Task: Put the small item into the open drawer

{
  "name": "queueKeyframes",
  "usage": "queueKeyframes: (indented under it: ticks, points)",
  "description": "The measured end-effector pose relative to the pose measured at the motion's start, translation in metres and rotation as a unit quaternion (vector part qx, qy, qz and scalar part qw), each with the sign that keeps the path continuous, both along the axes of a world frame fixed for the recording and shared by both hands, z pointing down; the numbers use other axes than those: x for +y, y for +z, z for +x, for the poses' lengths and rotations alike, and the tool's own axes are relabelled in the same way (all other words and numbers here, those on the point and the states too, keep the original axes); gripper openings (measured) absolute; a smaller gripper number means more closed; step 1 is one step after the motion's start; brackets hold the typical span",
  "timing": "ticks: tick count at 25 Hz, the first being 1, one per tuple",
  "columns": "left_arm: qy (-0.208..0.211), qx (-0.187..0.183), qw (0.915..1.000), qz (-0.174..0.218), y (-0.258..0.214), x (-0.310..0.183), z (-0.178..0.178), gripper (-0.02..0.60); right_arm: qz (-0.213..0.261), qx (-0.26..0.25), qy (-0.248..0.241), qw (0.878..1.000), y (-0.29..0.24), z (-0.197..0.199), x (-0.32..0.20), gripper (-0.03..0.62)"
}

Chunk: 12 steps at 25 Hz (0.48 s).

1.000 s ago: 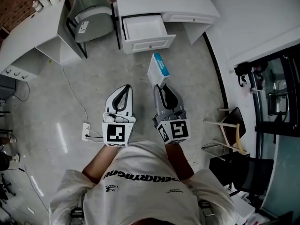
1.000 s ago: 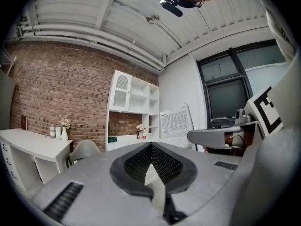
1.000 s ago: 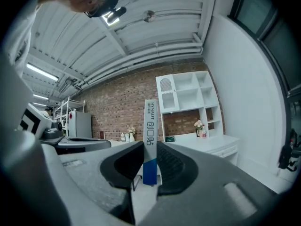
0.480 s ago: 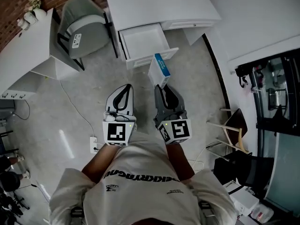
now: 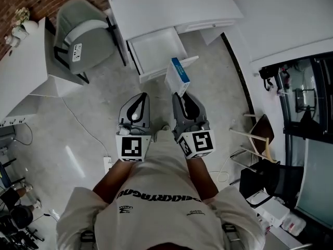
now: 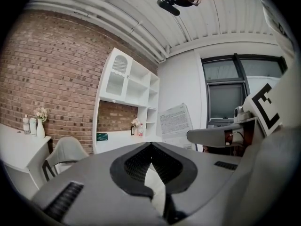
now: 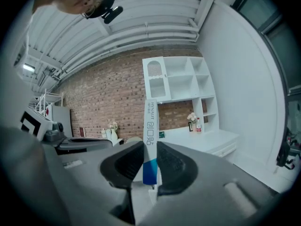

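Right gripper view: R gripper (image 7: 149, 147) clamps box (image 7: 151, 121); L gripper (image 6: 150, 145) closed, empty.

Room around you: furniture and fixtures.
On your left, a grey padded bucket chair (image 5: 83, 33) stands on the pale polished concrete floor (image 5: 62, 134), just beside a white side desk (image 5: 23, 72). A white vase of pale flowers (image 6: 40, 126) sits on that desk, against the red brick wall (image 6: 51, 69). A white power strip (image 5: 107, 164) lies on the floor near you. On your right is a dark-seated chair with pale wooden legs (image 5: 258, 132). Ahead, a white open shelving unit (image 6: 127, 93) and a printed paper sheet (image 6: 175, 122) on the white wall.
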<state>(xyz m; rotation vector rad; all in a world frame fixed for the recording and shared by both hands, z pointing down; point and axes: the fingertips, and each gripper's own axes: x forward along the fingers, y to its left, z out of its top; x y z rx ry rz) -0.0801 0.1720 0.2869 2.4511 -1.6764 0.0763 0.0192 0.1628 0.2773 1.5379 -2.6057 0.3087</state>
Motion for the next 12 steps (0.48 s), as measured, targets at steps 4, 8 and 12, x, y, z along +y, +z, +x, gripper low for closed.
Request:
queueKeyframes:
  ticks: [4,8,12]
  points:
    - [0.003,0.006,0.9999,-0.011,0.012,-0.02,-0.004,-0.002,-0.008,0.002,0.002,1.0,0.009,-0.005,-0.022,0.081]
    - [0.002,0.004,0.9998,-0.019,0.03,-0.043,-0.004,-0.002,-0.022,0.002,0.001,1.0,0.026,-0.005,-0.044,0.081]
    - [0.006,-0.001,0.9998,-0.021,0.04,-0.079,-0.004,-0.002,-0.037,0.0,0.002,0.999,0.042,-0.003,-0.078,0.081]
